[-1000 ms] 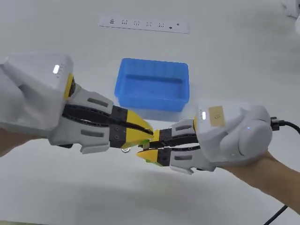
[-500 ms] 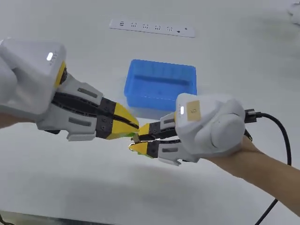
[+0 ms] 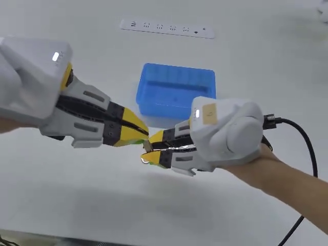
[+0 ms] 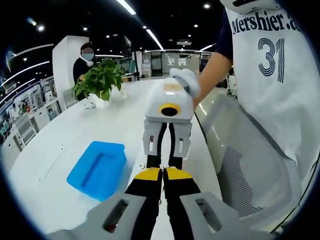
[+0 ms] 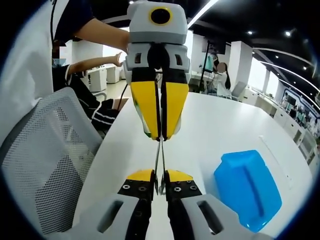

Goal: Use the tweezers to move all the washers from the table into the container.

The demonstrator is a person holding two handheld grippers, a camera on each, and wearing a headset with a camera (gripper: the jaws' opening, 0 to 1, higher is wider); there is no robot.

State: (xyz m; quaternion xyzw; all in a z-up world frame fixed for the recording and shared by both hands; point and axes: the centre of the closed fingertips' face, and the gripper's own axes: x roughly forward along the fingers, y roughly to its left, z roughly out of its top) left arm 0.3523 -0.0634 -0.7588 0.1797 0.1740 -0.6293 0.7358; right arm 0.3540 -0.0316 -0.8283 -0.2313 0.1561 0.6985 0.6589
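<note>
Right hand-held gripper (image 5: 159, 176), white body with black arms and yellow tips, is clamped on thin silver metal tweezers (image 5: 160, 155). The tweezers run straight from its tips to the tips of the left hand-held gripper (image 5: 160, 135), which faces it head-on. The left jaws are pressed together on the tweezers' narrow far end. In the head view the two sets of tips meet above the white desk (image 3: 77, 195), with the left one coming in from the left and the right one from the right. A blue rectangular plastic container (image 3: 177, 92) sits on the desk just beyond the tips, and its inside looks bare. In the left gripper view a small silvery washer (image 4: 142, 165) lies on the desk just beside the container. A white power strip (image 3: 166, 28) lies well behind the container. A black cable (image 3: 302, 148) trails from the right hand-held gripper, and a yellowish sticker (image 3: 209, 114) on its body is too small to read. The person's white jersey (image 4: 270, 55) reads "Mershier" with a dark "31". A grey mesh chair (image 4: 245, 165) and a green potted plant (image 4: 100, 80) are also in view.
</note>
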